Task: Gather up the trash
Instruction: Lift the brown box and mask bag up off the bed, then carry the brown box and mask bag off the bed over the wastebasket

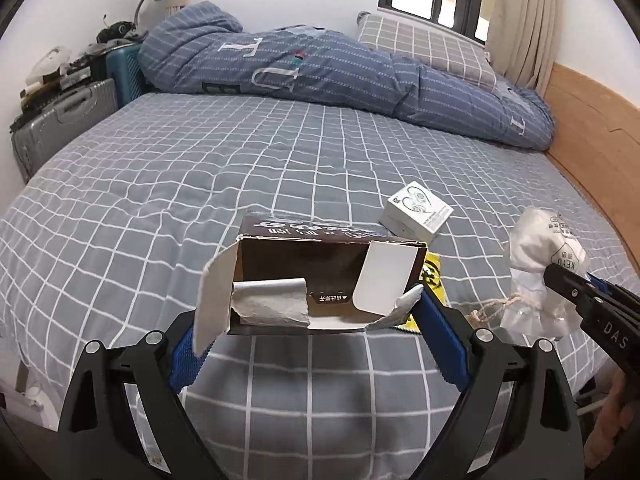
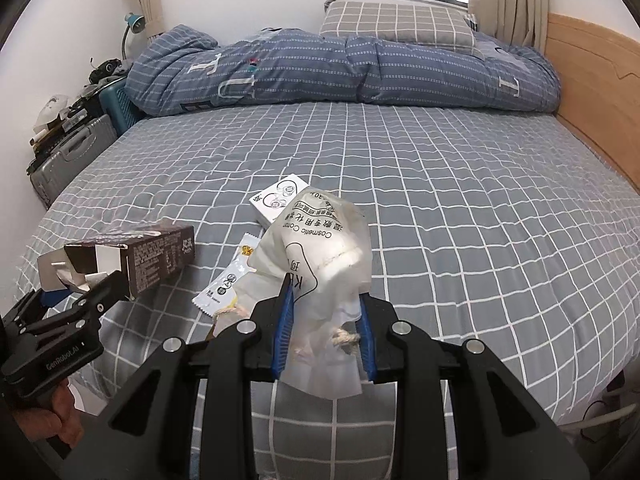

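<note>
Trash, left view: our left gripper (image 1: 316, 320) clamps the brown box (image 1: 320, 276), open mouth toward us, long axis pointing up the bed (image 1: 200, 168). Right view: our right gripper (image 2: 324, 320) pinches the cotton bag (image 2: 320, 252) just right of that mouth; wrapper (image 2: 228, 280) and white box (image 2: 276, 200) lie near the bed's foot edge.

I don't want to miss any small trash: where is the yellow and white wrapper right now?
The yellow and white wrapper lies flat on the bed, between the brown carton in the left gripper and the plastic bag held by the right gripper.
</note>
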Action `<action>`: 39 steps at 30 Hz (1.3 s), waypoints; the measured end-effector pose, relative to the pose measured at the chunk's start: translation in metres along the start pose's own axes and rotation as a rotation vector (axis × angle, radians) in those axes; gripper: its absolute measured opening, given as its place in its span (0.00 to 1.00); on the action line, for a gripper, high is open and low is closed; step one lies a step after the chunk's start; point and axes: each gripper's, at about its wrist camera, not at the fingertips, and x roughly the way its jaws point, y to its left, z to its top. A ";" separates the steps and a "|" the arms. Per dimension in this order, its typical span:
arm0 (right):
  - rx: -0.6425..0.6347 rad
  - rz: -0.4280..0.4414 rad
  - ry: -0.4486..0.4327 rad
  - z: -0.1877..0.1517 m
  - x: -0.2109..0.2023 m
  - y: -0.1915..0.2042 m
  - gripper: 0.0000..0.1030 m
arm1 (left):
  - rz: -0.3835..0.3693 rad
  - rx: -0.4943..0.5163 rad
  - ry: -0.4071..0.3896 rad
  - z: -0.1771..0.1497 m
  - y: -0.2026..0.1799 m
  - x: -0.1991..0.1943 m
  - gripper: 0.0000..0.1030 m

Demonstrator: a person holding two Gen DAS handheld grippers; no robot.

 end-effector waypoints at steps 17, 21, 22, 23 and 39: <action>-0.014 0.017 -0.037 -0.024 -0.049 0.009 0.26 | -0.065 0.012 -0.024 -0.021 -0.015 -0.065 0.87; -0.016 0.019 -0.046 -0.030 -0.062 0.009 0.26 | -0.078 0.011 -0.029 -0.024 -0.017 -0.079 0.87; -0.015 0.020 -0.048 -0.031 -0.066 0.009 0.26 | -0.079 0.012 -0.030 -0.024 -0.018 -0.083 0.87; -0.014 0.022 -0.053 -0.033 -0.071 0.008 0.26 | -0.082 0.013 -0.030 -0.025 -0.019 -0.086 0.87; -0.018 0.035 -0.055 -0.067 -0.114 0.011 0.26 | -0.107 0.000 0.008 -0.055 -0.019 -0.133 0.86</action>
